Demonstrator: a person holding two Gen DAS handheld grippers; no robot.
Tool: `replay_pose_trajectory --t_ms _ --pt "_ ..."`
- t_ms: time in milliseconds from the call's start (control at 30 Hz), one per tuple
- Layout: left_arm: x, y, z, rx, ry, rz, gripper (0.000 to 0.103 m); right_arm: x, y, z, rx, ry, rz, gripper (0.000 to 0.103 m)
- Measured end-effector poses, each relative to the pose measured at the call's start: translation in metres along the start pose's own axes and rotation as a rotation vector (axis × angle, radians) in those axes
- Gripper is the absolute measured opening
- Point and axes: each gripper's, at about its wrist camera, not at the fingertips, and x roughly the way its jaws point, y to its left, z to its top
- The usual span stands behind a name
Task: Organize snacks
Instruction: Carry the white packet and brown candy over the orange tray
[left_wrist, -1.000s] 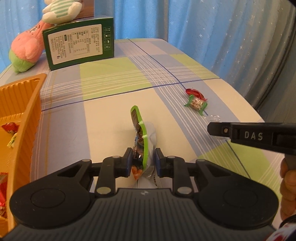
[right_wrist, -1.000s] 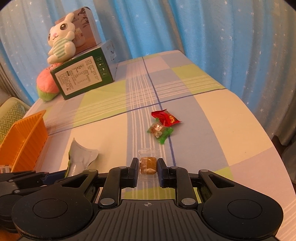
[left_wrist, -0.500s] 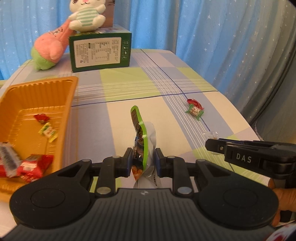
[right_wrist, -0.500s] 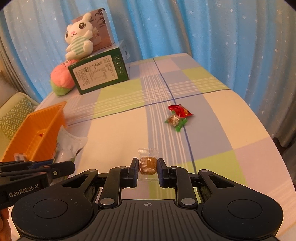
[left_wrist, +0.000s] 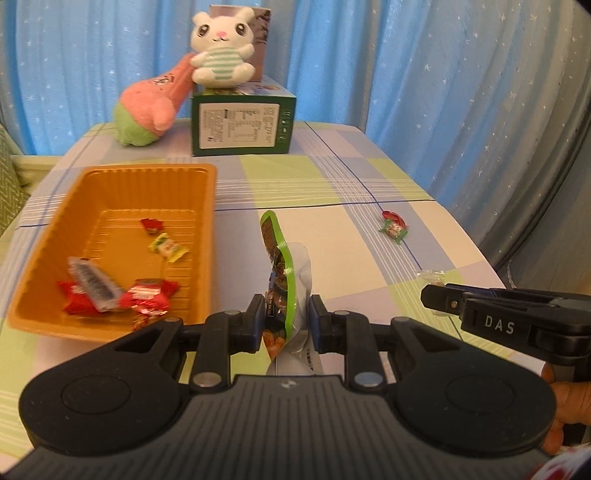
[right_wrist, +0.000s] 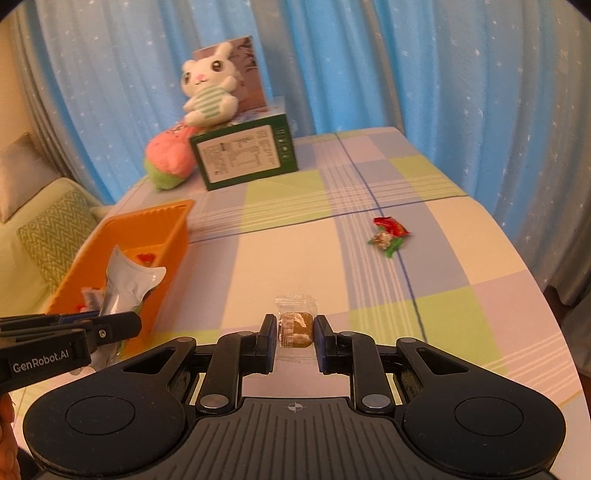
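Note:
My left gripper (left_wrist: 287, 317) is shut on a green and silver snack pouch (left_wrist: 286, 266), held upright above the table just right of the orange tray (left_wrist: 210, 206). The same pouch (right_wrist: 125, 282) shows in the right wrist view beside that tray (right_wrist: 173, 229). Clamped in my shut right gripper (right_wrist: 295, 330) is a small brown candy in clear wrap (right_wrist: 295, 325). In the left wrist view the right gripper (left_wrist: 439, 295) reaches in from the right. Several wrapped snacks (left_wrist: 110, 291) lie in the tray. Red and green wrapped candies (left_wrist: 394, 226) (right_wrist: 388, 234) rest on the cloth far to the right.
A green box (left_wrist: 242, 127) stands at the table's back with a white rabbit plush (left_wrist: 221, 55) on top and a pink plush (left_wrist: 151, 107) beside it. Blue curtains (left_wrist: 443, 92) hang behind. A cushioned seat (right_wrist: 48, 221) is left of the table. A hand (left_wrist: 565, 402) grips the right tool.
Both grippers have risen and pulled back with their snacks still held. The view has swung toward the tray, which now shows in full with its contents.

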Motion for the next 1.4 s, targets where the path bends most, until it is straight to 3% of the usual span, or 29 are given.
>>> replay_pose_trajectory --t_ms 667,1400 --pt "-0.075 0.044 -0.019 -0.044 -0.04 0.066 0.022 -0.034 0.081 -0.014 -0.115 -0.004 0.089 0.021" --pt "-0.094 0.094 -0.028 -0.12 -0.053 0.109 0.022 -0.018 0.137 -0.016 -0.207 0.014 0.155 0.021"
